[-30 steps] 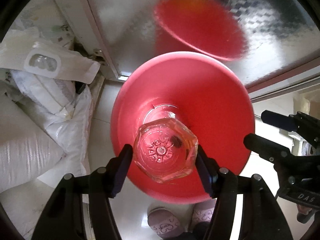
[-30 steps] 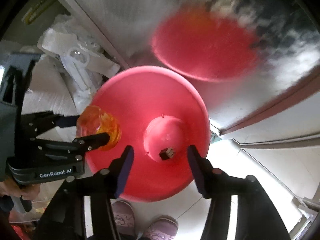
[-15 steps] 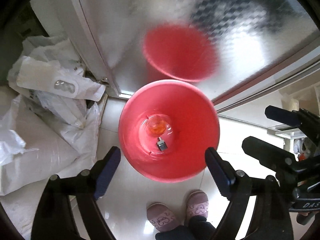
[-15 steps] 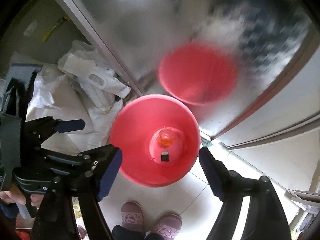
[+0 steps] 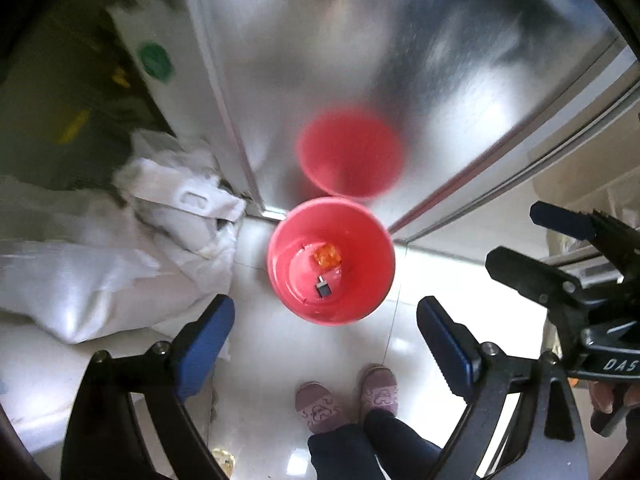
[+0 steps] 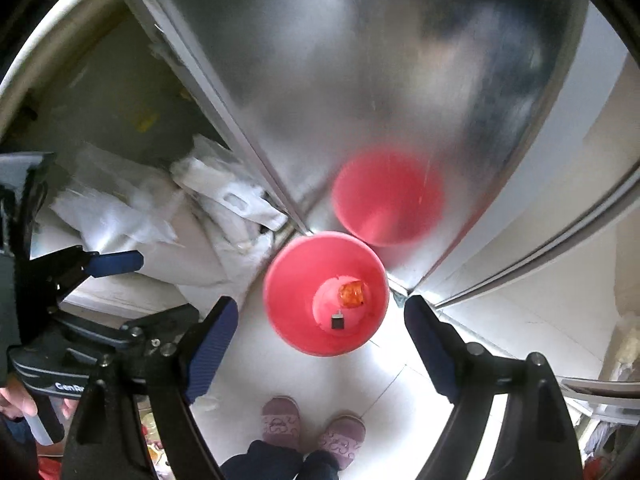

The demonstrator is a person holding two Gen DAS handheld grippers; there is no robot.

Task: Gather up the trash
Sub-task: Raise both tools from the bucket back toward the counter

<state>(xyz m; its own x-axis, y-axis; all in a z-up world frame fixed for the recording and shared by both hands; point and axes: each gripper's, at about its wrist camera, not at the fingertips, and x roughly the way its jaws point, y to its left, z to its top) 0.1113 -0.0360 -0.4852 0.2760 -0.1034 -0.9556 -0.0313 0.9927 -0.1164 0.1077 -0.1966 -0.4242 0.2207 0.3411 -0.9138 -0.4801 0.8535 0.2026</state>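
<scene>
A: Left to right then, what's on the floor?

B: White sacks (image 5: 92,280) and crumpled white bags (image 5: 188,200) on the left, then the red bin (image 5: 372,280) standing against the metal door (image 5: 360,40), which mirrors it. My slippers (image 5: 318,408) are just below.

A: And the trash?

B: Both bits lie in the bottom of the bin: the orange jar (image 5: 327,256) and, just beside it, a small dark block (image 5: 323,290). The right view shows the same pair, jar (image 6: 351,294) and block (image 6: 337,322).

A: Your grippers?

B: My left gripper (image 5: 326,320) is spread wide and opening further, nothing between the fingers, only bin and floor far below. My right gripper (image 6: 320,332) is likewise wide and opening, nothing held.

A: So which step?

B: I'd say the drop is done and I'm clear of the bin. Next calls for finding another piece of trash; none shows on the bare tiles, so I'd judge I must look elsewhere.

A: Any writing?

B: "DAS" on the right gripper's body in the left view, cut off at the edge, and "GenRo" on the left gripper's body in the right view; a green round sticker (image 5: 154,60) is too blurred to read
</scene>
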